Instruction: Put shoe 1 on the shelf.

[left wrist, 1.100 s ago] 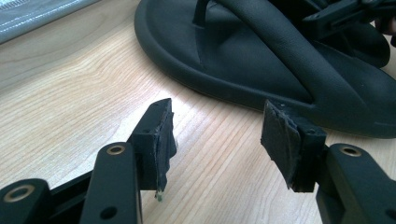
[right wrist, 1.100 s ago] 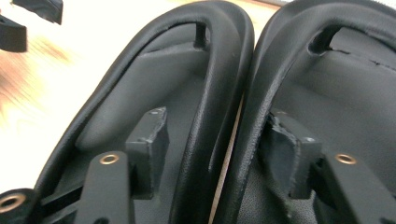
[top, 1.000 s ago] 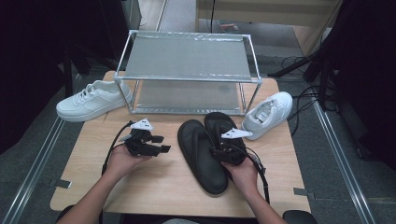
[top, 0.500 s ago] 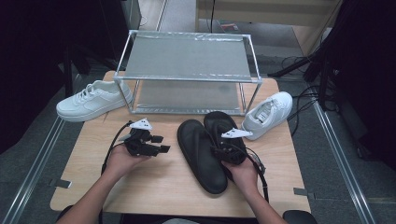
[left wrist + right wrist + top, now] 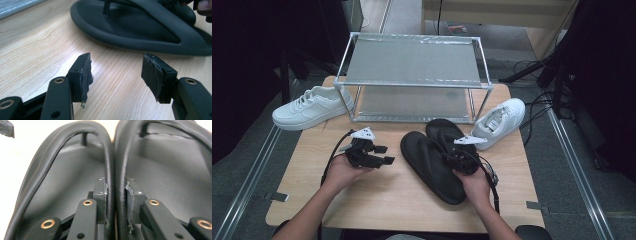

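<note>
Right gripper (image 5: 460,151) had just been closing, with the inner straps (image 5: 113,170) of the two black flip-flops (image 5: 432,160) between its jaws. In the right gripper view both pads pressed those straps together, so it was clamped on them. The pad tips were hidden behind the straps; the pad rubber looked torn at the edges.

The flip-flops lay side by side on the table (image 5: 402,200), right of centre, heels toward the near edge, toes toward the rack. In the high view the right hand (image 5: 474,182) and gripper covered the middle of the right flip-flop, so its straps could not be made out there.

Left gripper (image 5: 379,154) was released: jaws apart with nothing between them, just above bare wood left of centre. In the left gripper view its pads (image 5: 86,75) framed table grain only, and the nearest flip-flop sat beyond them, cut off by the top and right edges of the frame.

A wire rack (image 5: 412,75) stood along the far edge of the table. One white sneaker (image 5: 309,106) hung past the far left corner, touching the rack's left leg or just beside it, hard to tell. The other sneaker (image 5: 499,121) sat at the far right corner; whether it touched the right flip-flop's toe was unclear.
</note>
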Motion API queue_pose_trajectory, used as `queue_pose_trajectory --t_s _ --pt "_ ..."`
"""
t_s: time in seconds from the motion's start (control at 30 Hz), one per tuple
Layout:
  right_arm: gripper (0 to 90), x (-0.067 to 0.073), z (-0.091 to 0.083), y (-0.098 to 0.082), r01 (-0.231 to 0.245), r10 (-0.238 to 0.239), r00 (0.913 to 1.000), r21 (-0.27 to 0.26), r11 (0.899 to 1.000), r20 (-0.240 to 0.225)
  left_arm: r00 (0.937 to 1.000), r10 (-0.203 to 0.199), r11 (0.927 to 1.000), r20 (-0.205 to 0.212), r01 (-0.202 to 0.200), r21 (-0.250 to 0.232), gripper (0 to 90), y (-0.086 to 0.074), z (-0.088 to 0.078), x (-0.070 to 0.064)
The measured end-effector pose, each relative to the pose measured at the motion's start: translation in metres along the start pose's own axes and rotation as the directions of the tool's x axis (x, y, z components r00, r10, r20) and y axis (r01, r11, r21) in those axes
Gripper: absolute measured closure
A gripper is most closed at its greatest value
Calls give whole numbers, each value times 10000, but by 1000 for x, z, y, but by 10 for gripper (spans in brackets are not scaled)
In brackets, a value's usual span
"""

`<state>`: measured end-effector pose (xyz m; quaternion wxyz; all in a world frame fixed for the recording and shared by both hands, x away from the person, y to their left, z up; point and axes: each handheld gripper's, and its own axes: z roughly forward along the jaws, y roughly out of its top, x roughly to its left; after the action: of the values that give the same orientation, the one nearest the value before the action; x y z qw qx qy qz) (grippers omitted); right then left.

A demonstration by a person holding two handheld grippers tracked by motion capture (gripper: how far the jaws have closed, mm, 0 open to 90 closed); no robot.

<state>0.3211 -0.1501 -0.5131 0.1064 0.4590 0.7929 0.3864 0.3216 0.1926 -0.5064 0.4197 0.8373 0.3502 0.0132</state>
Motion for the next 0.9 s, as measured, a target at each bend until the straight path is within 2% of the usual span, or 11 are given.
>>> queue_pose_trajectory --t_s 0.17,0.4,0.9 --pt "749 -1 -3 3 -167 165 9997 -75 9998 -186 10000 -2 10000 -11 2 15 413 0 0 0" --pt "750 -1 -7 7 -44 41 9998 -177 9998 -204 9999 -85 9999 -98 86 106 410 -2 -2 1" --pt "750 7 3 27 353 -374 9972 -326 9988 -651 9972 -480 9988 -573 485 68 394 -24 -19 -1"
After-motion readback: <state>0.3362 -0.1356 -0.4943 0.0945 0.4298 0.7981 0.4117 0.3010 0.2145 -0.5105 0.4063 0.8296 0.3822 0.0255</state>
